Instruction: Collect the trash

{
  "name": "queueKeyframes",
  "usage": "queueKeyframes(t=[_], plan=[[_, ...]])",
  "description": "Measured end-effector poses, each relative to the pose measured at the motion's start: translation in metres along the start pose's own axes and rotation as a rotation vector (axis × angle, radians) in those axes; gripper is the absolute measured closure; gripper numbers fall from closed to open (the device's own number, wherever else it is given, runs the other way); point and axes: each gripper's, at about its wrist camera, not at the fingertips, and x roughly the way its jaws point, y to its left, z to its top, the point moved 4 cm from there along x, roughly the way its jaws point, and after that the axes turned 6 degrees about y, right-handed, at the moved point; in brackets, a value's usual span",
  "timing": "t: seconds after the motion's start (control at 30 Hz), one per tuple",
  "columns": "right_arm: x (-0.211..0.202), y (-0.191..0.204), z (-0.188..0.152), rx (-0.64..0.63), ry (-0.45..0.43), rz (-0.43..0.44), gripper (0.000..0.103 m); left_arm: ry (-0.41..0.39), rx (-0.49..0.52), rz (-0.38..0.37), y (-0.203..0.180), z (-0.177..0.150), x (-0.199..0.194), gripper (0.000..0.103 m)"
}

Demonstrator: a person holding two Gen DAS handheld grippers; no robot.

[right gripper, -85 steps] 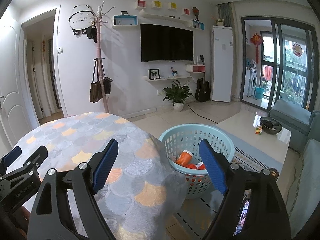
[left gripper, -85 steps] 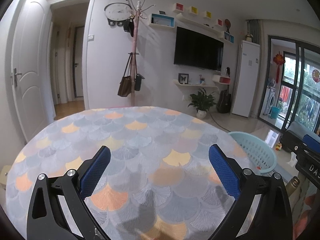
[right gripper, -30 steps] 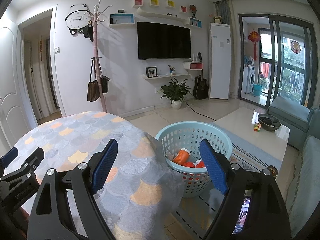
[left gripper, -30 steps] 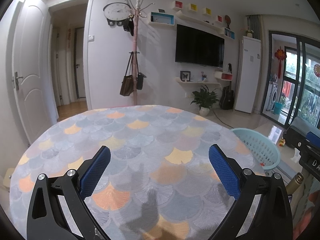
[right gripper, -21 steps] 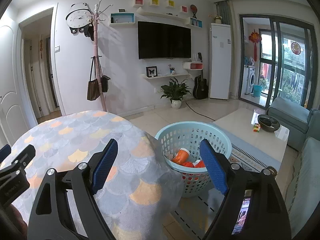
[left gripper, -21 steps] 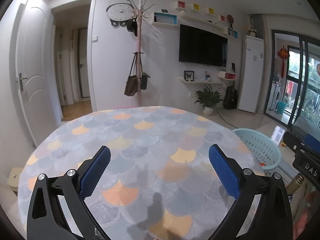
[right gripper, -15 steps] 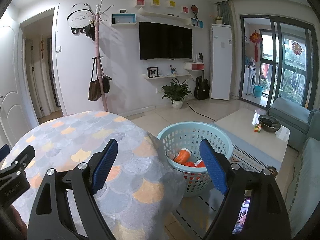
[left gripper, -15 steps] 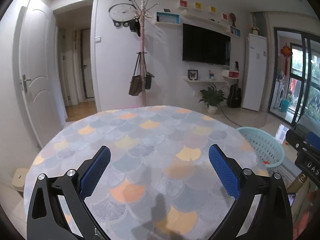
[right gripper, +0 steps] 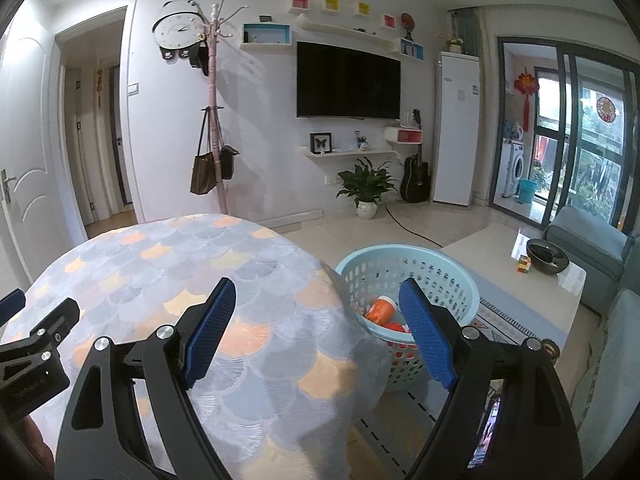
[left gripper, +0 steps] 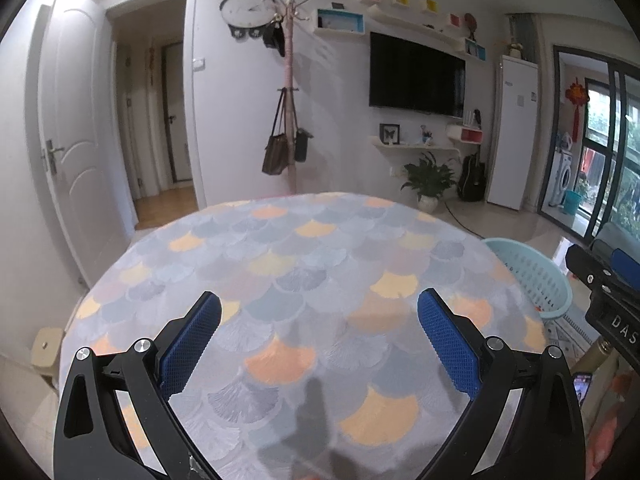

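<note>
A light blue basket (right gripper: 436,272) stands on the floor right of the round table (right gripper: 180,264). It holds an orange bottle (right gripper: 380,309) and other red pieces. The basket also shows in the left wrist view (left gripper: 532,276). My left gripper (left gripper: 318,332) is open and empty above the table's patterned cloth (left gripper: 304,264). My right gripper (right gripper: 316,326) is open and empty above the table's right edge, near the basket. The other gripper shows at the right edge of the left wrist view and the left edge of the right wrist view.
A coat stand (right gripper: 214,120) with bags stands behind the table. A potted plant (right gripper: 366,190), guitar and white cabinet line the far wall. A low coffee table (right gripper: 540,276) and blue sofa (right gripper: 588,248) lie to the right. A small stool (left gripper: 46,350) sits at the left.
Both grippers have drawn back and up a little from the table, so more of the tabletop shows. Both stay open and empty.
</note>
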Motion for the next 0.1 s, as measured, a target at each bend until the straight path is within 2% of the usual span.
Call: queueKeyframes(t=[0.1], plan=[[0.0007, 0.0102, 0.0017, -0.018, 0.002, 0.012, 0.023, 0.004, 0.001, 0.031, 0.0067, 0.0001, -0.0009, 0.007]])
